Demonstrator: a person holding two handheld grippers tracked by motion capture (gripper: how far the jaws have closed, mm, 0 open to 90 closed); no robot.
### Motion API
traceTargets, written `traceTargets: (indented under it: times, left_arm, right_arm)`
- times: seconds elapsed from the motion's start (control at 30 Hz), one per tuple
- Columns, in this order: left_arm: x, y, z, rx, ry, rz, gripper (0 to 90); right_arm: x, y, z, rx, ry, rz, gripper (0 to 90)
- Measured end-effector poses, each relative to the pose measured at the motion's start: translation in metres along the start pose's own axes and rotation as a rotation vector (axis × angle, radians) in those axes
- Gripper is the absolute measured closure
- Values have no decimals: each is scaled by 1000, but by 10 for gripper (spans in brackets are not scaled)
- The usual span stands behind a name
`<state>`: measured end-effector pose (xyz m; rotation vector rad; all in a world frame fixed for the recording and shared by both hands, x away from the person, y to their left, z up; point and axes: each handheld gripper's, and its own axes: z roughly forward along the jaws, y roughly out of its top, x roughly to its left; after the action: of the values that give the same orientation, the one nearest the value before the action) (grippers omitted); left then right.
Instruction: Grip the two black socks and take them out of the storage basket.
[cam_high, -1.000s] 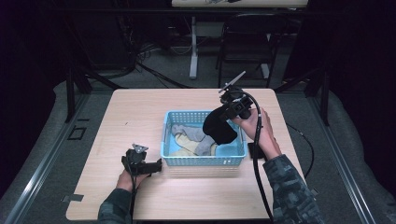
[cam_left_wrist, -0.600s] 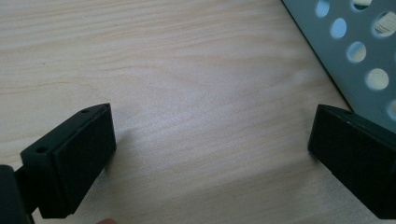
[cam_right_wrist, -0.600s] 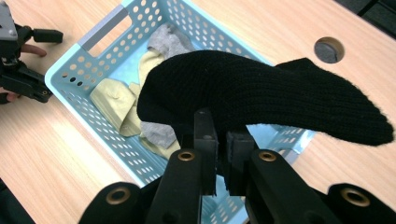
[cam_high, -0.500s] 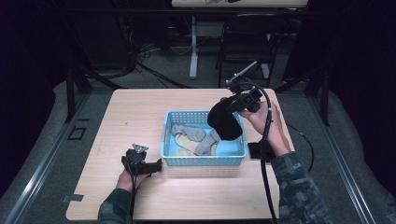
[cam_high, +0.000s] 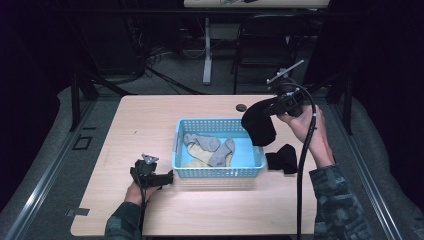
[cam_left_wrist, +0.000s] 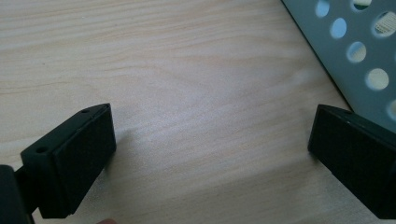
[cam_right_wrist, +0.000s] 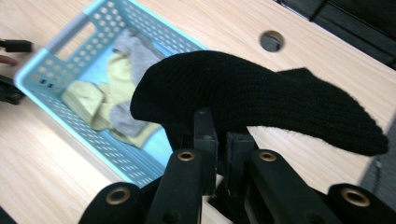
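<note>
Lifted clear of the blue basket (cam_high: 218, 168) since a second ago, the black sock (cam_high: 259, 125) hangs pinched in the right gripper (cam_high: 278, 106) above the counter's (cam_high: 150, 120) right edge, probably bound for its mate (cam_high: 282, 158) there, while the left gripper (cam_high: 162, 179) rests spread near the front edge.

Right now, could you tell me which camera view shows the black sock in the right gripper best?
The right gripper view: the black sock spreads large above the shut jaws, its knit plain. The high view shows it small, hanging by the blue basket. The left gripper view looks at bare table.
</note>
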<state>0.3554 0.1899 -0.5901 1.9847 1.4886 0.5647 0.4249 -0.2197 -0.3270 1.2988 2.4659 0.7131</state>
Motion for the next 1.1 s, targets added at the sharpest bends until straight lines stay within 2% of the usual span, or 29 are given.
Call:
traceTargets:
  times: [0.3, 0.5, 0.67, 0.8, 1.1]
  left_arm:
    - [0, 0, 0, 0, 0, 0, 7]
    - [0, 0, 0, 0, 0, 0, 7]
    - [0, 0, 0, 0, 0, 0, 7]
    - [0, 0, 0, 0, 0, 0, 7]
    - [0, 0, 0, 0, 0, 0, 7]
  right_arm:
    - [-27, -23, -11, 5, -53, 59, 861]
    - [-44, -40, -4, 31, -65, 107, 862]
    - [-58, -56, 12, 72, -70, 157, 862]
    - [-68, -68, 31, 107, -55, 187, 861]
    - [-80, -84, 72, 164, -41, 242, 861]
